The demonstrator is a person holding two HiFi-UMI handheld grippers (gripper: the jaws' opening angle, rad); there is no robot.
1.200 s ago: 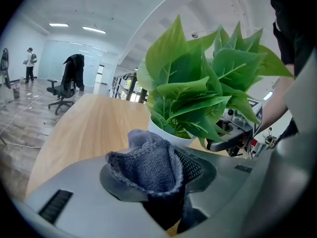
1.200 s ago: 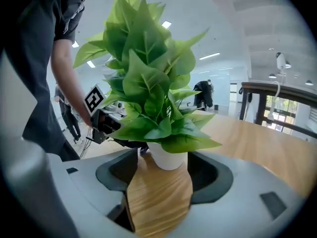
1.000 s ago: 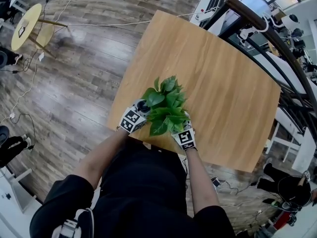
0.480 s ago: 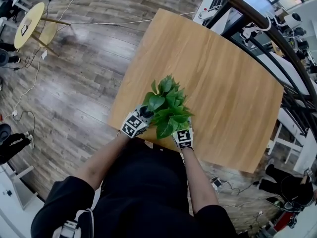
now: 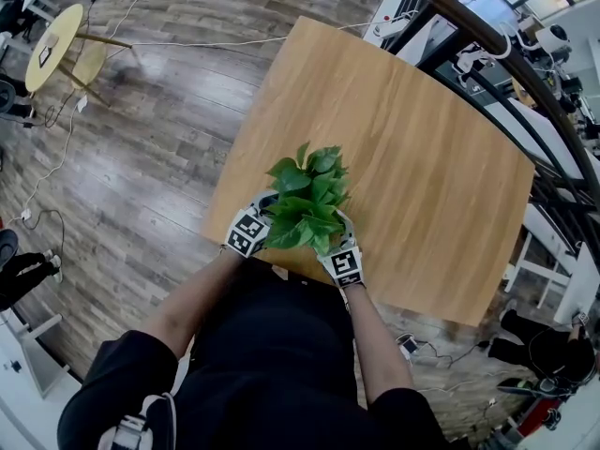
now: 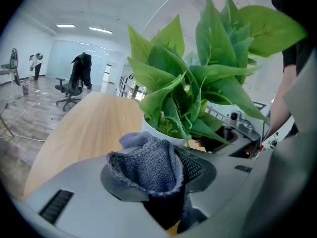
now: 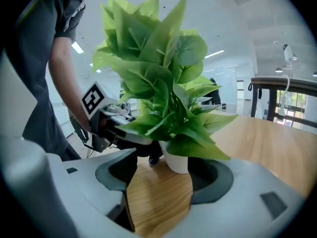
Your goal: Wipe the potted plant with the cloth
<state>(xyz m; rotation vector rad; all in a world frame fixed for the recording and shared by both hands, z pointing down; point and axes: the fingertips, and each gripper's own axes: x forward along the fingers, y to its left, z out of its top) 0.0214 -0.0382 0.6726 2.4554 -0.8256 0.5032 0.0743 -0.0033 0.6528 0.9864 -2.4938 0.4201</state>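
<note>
The potted plant (image 5: 305, 204), broad green leaves in a small white pot (image 7: 177, 162), stands near the front edge of the wooden table (image 5: 422, 148). A grey-blue cloth (image 6: 148, 165) is bunched between the jaws of my left gripper (image 6: 158, 182), which sits just left of the pot (image 6: 158, 133). In the head view the left gripper (image 5: 251, 228) and the right gripper (image 5: 342, 261) flank the plant, their jaws hidden under leaves. My right gripper (image 7: 161, 182) is open, its jaws on either side of bare wood just short of the pot. The left gripper (image 7: 106, 120) shows beyond the leaves.
The table's near edge (image 5: 281, 268) lies just behind both grippers, against the person's body. A black railing (image 5: 525, 73) runs along the right. A small round yellow table (image 5: 52, 45) stands far left on the wooden floor.
Both grippers have closed in a little on the plant. The foliage has shifted slightly up and left in the head view.
</note>
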